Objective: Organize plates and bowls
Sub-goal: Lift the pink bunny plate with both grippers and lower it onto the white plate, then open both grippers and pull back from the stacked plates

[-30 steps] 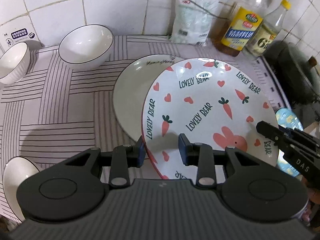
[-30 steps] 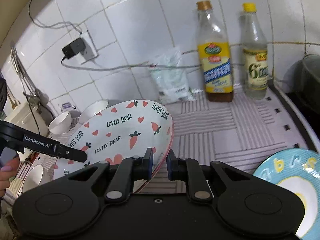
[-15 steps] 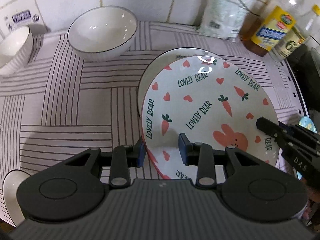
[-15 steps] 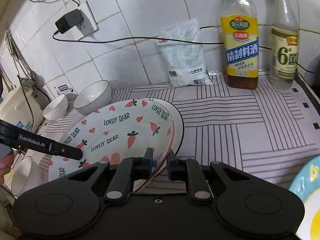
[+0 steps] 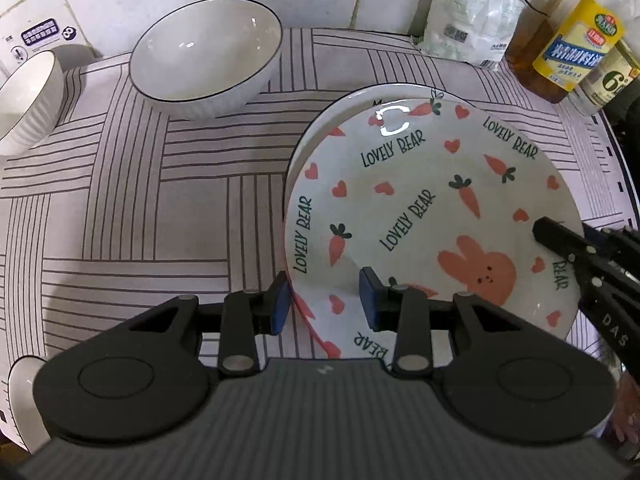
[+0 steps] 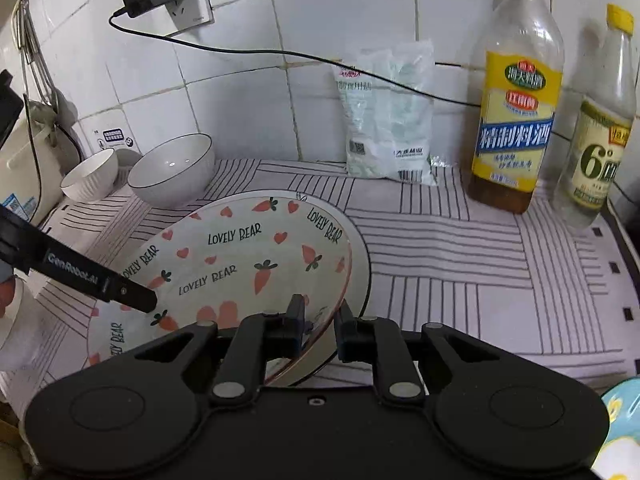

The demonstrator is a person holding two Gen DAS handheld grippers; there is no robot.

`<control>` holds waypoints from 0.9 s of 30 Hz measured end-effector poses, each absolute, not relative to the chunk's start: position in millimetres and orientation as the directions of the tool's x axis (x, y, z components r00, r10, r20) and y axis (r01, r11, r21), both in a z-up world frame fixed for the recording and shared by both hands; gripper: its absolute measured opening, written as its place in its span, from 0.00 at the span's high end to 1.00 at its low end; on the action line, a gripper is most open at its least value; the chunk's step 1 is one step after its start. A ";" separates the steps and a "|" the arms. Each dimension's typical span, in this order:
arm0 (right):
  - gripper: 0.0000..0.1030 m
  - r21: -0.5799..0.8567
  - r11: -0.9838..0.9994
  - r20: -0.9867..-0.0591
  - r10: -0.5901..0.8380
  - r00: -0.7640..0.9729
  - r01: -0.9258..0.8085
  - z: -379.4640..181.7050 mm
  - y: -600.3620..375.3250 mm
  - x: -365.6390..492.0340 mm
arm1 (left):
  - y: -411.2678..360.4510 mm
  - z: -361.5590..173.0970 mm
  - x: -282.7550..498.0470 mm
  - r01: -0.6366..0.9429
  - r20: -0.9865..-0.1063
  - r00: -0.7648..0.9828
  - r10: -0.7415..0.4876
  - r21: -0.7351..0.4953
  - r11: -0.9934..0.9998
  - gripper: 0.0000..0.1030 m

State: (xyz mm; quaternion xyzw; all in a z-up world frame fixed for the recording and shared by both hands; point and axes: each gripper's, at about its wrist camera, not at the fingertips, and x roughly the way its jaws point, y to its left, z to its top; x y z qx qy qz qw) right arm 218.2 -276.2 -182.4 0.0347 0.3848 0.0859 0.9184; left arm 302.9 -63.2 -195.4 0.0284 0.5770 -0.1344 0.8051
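Observation:
A carrot-and-bunny plate (image 5: 420, 200) marked LOVELY BEAR hangs slightly tilted just over a white dark-rimmed plate (image 5: 352, 108) on the striped mat. My left gripper (image 5: 324, 304) is shut on its near-left rim. My right gripper (image 6: 321, 324) is shut on the opposite rim of the carrot plate (image 6: 240, 264). Only a crescent of the white plate (image 6: 362, 268) shows beneath. A large white bowl (image 5: 206, 52) and a small white bowl (image 5: 28, 96) stand at the back left by the wall. A third white bowl (image 5: 20, 392) sits at the mat's near-left edge.
A white bag (image 6: 388, 120) and two bottles (image 6: 516, 112) stand against the tiled wall at the back right. A black cable (image 6: 280, 52) runs along the wall from a charger. A blue plate (image 6: 624, 420) lies at the near right.
Both grippers have lowered the carrot plate and slid it further over the white plate, which it now mostly covers. The grips look unchanged.

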 end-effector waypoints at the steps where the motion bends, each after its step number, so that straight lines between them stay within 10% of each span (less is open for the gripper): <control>1: 0.81 0.121 0.984 -0.703 0.179 0.688 -0.132 -181.9 -276.5 219.6 | -64.3 -196.3 302.4 0.245 -0.936 0.303 -0.179 -0.105 0.964 0.67; 27: 0.73 0.045 0.996 -0.724 0.084 0.685 -0.074 -180.4 -258.1 213.2 | -74.1 -181.8 268.5 0.256 -0.926 0.365 -0.096 0.001 0.967 0.66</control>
